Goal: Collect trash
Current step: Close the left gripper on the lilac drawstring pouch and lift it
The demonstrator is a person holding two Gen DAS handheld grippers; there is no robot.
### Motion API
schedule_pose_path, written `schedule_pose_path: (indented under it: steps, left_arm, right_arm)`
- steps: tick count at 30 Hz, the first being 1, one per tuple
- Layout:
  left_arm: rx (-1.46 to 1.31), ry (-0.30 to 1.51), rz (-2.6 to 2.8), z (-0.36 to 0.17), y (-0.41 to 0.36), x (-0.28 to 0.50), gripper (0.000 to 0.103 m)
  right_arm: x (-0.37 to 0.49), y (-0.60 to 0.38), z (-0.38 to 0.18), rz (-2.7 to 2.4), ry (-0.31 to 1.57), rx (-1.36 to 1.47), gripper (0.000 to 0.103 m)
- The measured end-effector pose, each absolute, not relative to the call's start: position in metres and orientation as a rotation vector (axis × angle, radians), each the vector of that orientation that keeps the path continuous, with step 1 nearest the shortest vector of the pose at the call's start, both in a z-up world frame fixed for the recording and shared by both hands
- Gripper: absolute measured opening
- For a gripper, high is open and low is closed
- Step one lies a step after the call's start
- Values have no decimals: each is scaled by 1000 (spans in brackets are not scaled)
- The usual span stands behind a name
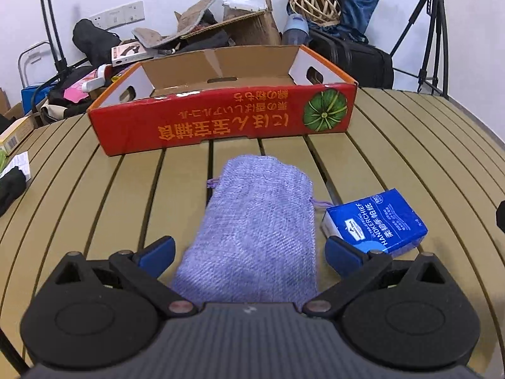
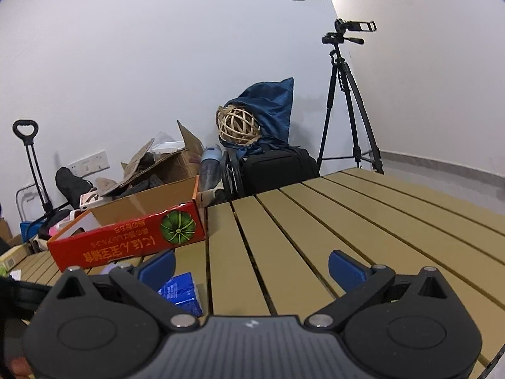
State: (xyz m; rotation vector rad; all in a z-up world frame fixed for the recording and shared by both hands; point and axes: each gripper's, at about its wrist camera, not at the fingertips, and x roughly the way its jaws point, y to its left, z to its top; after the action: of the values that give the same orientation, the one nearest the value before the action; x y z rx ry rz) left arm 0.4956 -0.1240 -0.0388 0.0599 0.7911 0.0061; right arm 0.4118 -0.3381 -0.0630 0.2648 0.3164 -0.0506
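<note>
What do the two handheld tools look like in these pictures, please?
Both look alike. The left tool and the right tool each have two blue ribbed fingers on black angled link arms with silver pivot pins. Round black discs flank a ribbed dark grey body with a small white mark. No cables or sleeves are visible.

Cluttered corner behind a slatted table [image 2: 315,221]

A camera tripod [image 2: 345,101] stands against plain white walls [image 2: 142,47]; wall sockets [image 1: 118,15] sit above piled boxes.
</note>
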Motion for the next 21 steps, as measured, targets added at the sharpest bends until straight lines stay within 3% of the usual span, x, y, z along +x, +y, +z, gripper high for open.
schedule_pose_path:
  steps: [10, 13, 15, 19, 21]
  left_arm:
    - [43, 806, 21, -51, -123, 503, 103]
    - [51, 804, 13, -50, -124, 501, 97]
    - [40, 801, 6, -50, -122, 499, 85]
    - [36, 778, -7, -49, -121, 495, 71]
    - [26, 769, -17, -48, -119, 492, 57]
  right_arm:
    - [418, -340, -70, -58, 345, 282, 103]
    - [420, -337, -71, -50, 354, 274, 103]
    - [421, -334, -72, -43, 357, 269, 103]
    - [423, -330, -71, -36, 361, 262, 103]
    - [424, -328, -71, -34, 363, 261, 103]
